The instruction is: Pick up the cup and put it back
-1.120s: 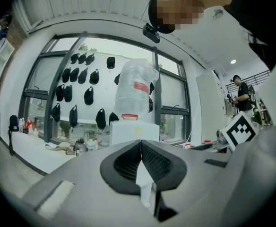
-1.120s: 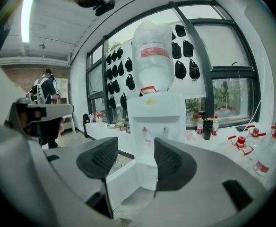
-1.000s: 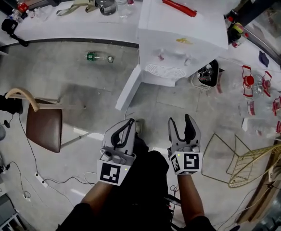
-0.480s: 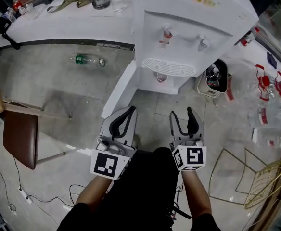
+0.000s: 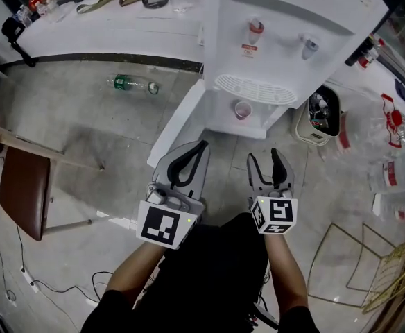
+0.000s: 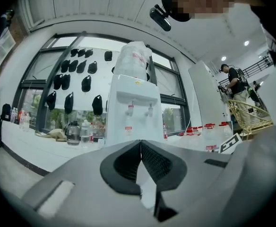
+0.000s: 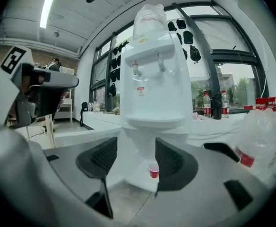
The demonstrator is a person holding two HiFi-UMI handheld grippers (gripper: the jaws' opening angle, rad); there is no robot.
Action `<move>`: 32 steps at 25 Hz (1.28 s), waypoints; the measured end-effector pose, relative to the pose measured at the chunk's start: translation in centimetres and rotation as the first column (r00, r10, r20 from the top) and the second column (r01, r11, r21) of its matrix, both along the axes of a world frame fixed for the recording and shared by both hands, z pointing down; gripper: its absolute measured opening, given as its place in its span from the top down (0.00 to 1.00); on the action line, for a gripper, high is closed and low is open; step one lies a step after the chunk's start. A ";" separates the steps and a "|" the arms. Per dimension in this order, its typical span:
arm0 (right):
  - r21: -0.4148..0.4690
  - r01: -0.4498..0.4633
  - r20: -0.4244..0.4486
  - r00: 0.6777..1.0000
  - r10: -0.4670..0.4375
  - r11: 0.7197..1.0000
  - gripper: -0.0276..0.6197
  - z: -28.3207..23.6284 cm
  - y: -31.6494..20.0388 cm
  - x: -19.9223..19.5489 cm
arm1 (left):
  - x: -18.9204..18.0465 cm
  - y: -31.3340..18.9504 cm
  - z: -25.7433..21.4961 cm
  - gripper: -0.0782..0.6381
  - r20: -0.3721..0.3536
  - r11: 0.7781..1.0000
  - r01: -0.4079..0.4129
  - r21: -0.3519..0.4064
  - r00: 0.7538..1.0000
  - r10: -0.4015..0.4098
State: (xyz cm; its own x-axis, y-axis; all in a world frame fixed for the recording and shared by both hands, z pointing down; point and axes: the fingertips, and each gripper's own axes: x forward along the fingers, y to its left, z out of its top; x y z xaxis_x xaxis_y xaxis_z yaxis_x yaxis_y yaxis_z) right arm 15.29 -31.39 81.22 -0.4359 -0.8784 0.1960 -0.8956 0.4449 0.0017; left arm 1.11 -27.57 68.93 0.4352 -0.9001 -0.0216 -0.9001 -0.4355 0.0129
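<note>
A small red cup (image 5: 242, 109) stands on the low shelf of a white water dispenser (image 5: 286, 26), under its drip tray. In the right gripper view the cup (image 7: 153, 170) shows far off between the jaws, at the foot of the dispenser (image 7: 154, 89). My right gripper (image 5: 264, 159) is open and empty, held over the floor short of the shelf; its jaws (image 7: 136, 150) stand wide apart. My left gripper (image 5: 202, 146) hangs beside it, shut with nothing in it, its tips (image 6: 140, 143) meeting and pointing at the dispenser (image 6: 132, 108).
The dispenser's white door panel (image 5: 177, 127) hangs open to the left. A green bottle (image 5: 134, 84) lies on the floor. A brown chair (image 5: 22, 193) stands at the left, a bin (image 5: 320, 113) and plastic bottles (image 5: 397, 179) at the right, a gold wire frame (image 5: 355, 269) at the lower right.
The view and both grippers have come closer to the dispenser, and the cup on its low shelf has come into sight. Both grippers' jaws stand as before.
</note>
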 end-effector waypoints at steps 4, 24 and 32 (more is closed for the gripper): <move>-0.030 -0.013 -0.001 1.000 0.013 0.999 0.58 2.7 -2.8 -0.3 | 0.1 -1.4 1.7 0.88 0.026 1.000 0.007 -0.021 1.000 -0.007; -0.356 -0.108 -0.124 0.990 0.067 0.928 0.49 23.1 -18.5 -2.2 | 1.5 -9.7 9.6 0.88 0.077 0.989 -0.089 -0.118 0.992 0.099; -0.430 -0.150 -0.164 0.983 0.087 0.890 0.45 27.3 -22.6 -2.3 | 0.9 -11.5 10.5 0.88 0.054 0.987 -0.093 -0.134 0.993 0.101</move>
State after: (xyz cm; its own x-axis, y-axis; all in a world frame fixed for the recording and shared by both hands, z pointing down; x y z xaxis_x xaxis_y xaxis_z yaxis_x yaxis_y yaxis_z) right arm 13.02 -53.94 108.49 -0.2750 -0.7323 0.6230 -0.9467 0.3193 -0.0426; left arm 1.96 -39.07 79.48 0.5176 -0.8468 0.1229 -0.8545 -0.5190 0.0226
